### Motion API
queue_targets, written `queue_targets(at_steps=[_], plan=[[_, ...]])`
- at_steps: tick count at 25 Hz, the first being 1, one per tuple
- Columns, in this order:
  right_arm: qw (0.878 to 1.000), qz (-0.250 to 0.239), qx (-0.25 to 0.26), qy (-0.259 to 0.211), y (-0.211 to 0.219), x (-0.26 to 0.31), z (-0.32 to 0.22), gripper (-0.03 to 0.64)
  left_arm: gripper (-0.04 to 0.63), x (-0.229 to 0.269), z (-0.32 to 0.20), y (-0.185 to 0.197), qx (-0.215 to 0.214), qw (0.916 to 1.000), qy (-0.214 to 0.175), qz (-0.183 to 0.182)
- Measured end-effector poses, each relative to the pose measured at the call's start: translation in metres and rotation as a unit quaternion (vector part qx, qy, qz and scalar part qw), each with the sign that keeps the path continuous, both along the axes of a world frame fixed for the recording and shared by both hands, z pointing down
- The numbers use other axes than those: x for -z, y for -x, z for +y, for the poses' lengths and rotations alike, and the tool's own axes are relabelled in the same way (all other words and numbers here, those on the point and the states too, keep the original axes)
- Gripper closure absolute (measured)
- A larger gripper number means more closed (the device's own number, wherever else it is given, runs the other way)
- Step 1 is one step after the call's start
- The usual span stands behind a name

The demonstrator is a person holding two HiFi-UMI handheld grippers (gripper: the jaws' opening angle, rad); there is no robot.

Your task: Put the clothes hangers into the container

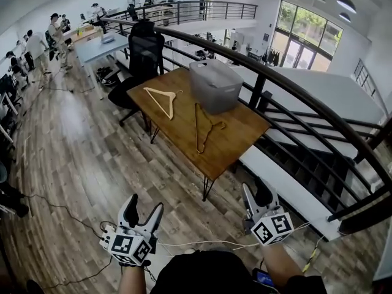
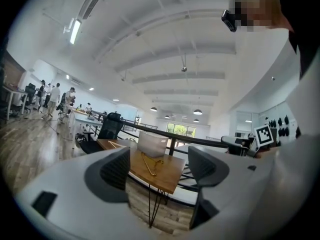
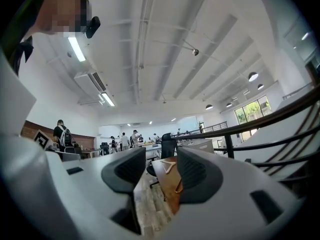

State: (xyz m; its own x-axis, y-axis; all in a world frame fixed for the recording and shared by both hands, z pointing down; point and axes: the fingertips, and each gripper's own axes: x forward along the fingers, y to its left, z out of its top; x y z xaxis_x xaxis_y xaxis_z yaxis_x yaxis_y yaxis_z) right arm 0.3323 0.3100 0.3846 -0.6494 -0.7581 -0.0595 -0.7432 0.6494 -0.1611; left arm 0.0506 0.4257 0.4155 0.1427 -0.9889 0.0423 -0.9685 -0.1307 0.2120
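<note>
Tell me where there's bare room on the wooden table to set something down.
The table is barest at its near right, between the darker hanger, the container and the edge by the railing. Another strip runs between the pale hanger and the darker one, out to the near-left edge. The far end is crowded: the container, with the pale hanger's hook close by.

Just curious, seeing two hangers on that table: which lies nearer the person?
The darker brown hanger, lying in front of the grey container toward the near table edge; the pale wooden hanger lies farther back, near the black chair.
</note>
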Motion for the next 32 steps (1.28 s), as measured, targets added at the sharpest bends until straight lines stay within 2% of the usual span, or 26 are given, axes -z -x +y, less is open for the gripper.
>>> queue_targets(at_steps=[7, 12, 16, 19, 24, 29, 32], plan=[[0.999, 0.028, 0.033, 0.033, 0.044, -0.012, -0.023, 0.446, 0.244, -0.009, -0.004, 0.017, 0.006, 0.9999, 0.010, 0.012], [0.996, 0.045, 0.064, 0.048, 0.093, -0.014, -0.060, 0.451, 0.245, -0.015, -0.013, 0.051, 0.045, 0.9984, 0.026, 0.023], [0.993, 0.055, 0.086, 0.062, 0.135, -0.030, -0.104, 0.454, 0.244, -0.017, -0.035, 0.079, 0.067, 0.9971, 0.032, 0.016], [0.991, 0.051, 0.098, 0.081, 0.160, -0.044, -0.141, 0.454, 0.245, -0.016, -0.062, 0.092, 0.078, 0.9964, 0.035, 0.007], [0.986, 0.064, 0.132, 0.077, 0.193, -0.059, -0.203, 0.451, 0.245, -0.008, -0.128, 0.094, 0.084, 0.9963, 0.021, -0.005], [0.984, 0.050, 0.136, 0.107, 0.189, -0.084, -0.253, 0.451, 0.245, -0.007, -0.189, 0.080, 0.079, 0.9966, 0.023, -0.002], [0.979, 0.063, 0.144, 0.130, 0.186, -0.105, -0.271, 0.453, 0.245, -0.007, -0.215, 0.075, 0.079, 0.9966, 0.022, -0.001]])
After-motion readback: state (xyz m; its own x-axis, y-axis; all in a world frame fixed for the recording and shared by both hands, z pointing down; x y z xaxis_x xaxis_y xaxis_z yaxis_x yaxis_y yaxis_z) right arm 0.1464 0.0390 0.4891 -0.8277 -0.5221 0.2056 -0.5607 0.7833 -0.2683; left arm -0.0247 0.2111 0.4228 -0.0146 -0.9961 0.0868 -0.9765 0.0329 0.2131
